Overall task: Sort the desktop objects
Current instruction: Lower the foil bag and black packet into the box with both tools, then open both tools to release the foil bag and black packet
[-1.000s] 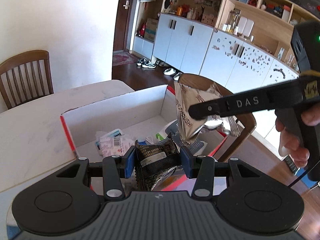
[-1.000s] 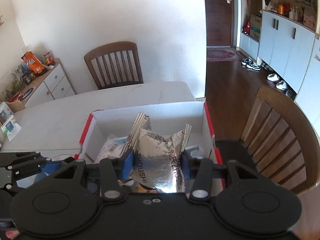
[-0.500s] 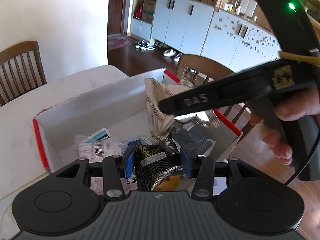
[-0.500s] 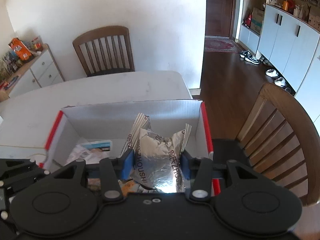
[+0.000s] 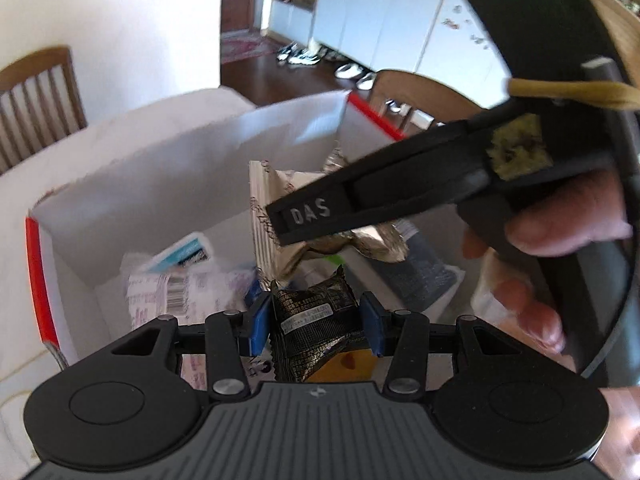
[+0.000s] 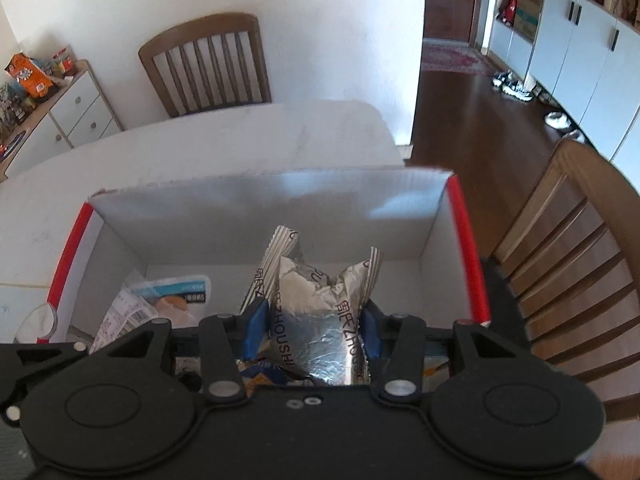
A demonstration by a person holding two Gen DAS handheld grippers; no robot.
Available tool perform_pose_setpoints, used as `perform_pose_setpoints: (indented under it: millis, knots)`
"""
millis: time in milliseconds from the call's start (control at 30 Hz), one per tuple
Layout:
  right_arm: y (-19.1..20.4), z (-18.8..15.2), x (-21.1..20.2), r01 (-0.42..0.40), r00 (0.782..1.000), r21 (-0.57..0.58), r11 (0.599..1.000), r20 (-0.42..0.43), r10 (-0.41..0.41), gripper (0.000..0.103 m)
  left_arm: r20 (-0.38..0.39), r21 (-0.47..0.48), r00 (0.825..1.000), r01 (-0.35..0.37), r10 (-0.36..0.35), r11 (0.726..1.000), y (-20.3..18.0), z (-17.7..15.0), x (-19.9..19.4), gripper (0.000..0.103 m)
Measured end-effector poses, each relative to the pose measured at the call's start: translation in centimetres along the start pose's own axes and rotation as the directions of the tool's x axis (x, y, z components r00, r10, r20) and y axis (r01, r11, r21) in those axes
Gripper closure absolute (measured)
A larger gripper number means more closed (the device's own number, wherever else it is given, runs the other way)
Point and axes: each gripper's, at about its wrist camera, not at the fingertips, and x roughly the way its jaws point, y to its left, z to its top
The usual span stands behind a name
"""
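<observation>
Both claws hang over an open cardboard box (image 6: 256, 216) with red-edged sides, which sits on a white table (image 6: 200, 136). The left claw (image 5: 314, 322) is clamped on a crumpled black snack wrapper (image 5: 310, 316), its blue pads pressing the packet from either side above the box's near end. The right claw (image 6: 312, 330) grips a silver foil bag (image 6: 316, 320) with dark lettering, the bag's crimped top standing up beyond the pads and inside the box walls. In the left view that same foil bag (image 5: 272, 208) hangs ahead of the left claw and a little to its right, pinched under the other tool's black finger, with a hand (image 5: 560, 248) wrapped around the handle at the right.

Down in the box, ahead and to the left of both claws, lie a white packet with a blue label (image 6: 180, 292) and a crinkled wrapper with a barcode (image 5: 176, 296). A dark grey packet (image 5: 420, 272) lies on the right side of the floor, beyond the left claw.
</observation>
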Motion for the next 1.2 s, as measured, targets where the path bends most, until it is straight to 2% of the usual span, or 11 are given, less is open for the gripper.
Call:
perform_pose_setpoints:
  millis: [167,533,667,800,1200]
  knots:
    - [0.4,-0.5,0.8,-0.005,1.0,-0.012,1.0,-0.03,0.005,0.056,-0.023,-0.003,1.0,-0.007,0.007,1.0,0.8,-0.5,0.7,0.058]
    - [0.1,-0.5,1.9,0.0,0.999,-0.003,1.0,-0.051,-0.001,0.054,-0.023,-0.023,0.999,0.025,-0.026,0.999,1.5,-0.6,0.8,0.055]
    - [-0.2,-0.5,1.9,0.002,0.999,0.009,1.0,-0.045,-0.002,0.053,-0.021,-0.02,0.999,0.033,-0.033,0.999,1.4,-0.6,0.6,0.045]
    - [-0.4,-0.5,1.6,0.007,1.0,0.013,1.0,-0.031,-0.006,0.042,-0.006,-0.028,0.999,0.034,-0.034,0.999,1.4,-0.9,0.4,0.035]
    - [0.0,-0.7,-0.3,-0.008,1.0,0.003,1.0,-0.001,0.008,0.04,0.028,-0.06,0.999,0.041,-0.04,0.997,1.8,-1.3,-1.1,0.035]
